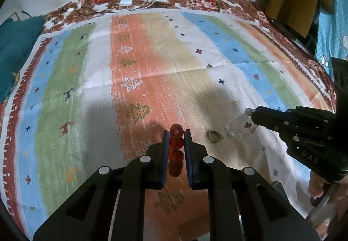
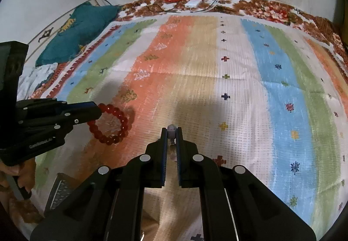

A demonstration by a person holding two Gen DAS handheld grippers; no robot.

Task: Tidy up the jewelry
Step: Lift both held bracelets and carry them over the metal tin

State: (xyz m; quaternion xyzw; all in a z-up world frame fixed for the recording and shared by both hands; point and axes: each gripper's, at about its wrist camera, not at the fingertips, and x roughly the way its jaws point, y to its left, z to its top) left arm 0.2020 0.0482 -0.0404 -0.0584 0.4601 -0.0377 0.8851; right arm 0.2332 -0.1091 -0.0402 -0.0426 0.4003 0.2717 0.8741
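Here, left gripper [image 1: 176,132] fingers squeezed tight on a red bead bracelet [image 2: 111,124], held just over the striped mat [image 1: 163,62]. Right gripper [image 2: 171,130] fingers pinching a pale bead bracelet [image 1: 238,127]. Near it, a small ring [image 1: 213,136] lying on the mat.

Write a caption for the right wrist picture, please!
Right gripper pinches a pale bead strand while the left gripper holds a red bead bracelet over the striped mat.

Glossy translucent red bead bracelet [image 2: 111,124] over matt, coarse woven cloth mat [image 2: 239,93]
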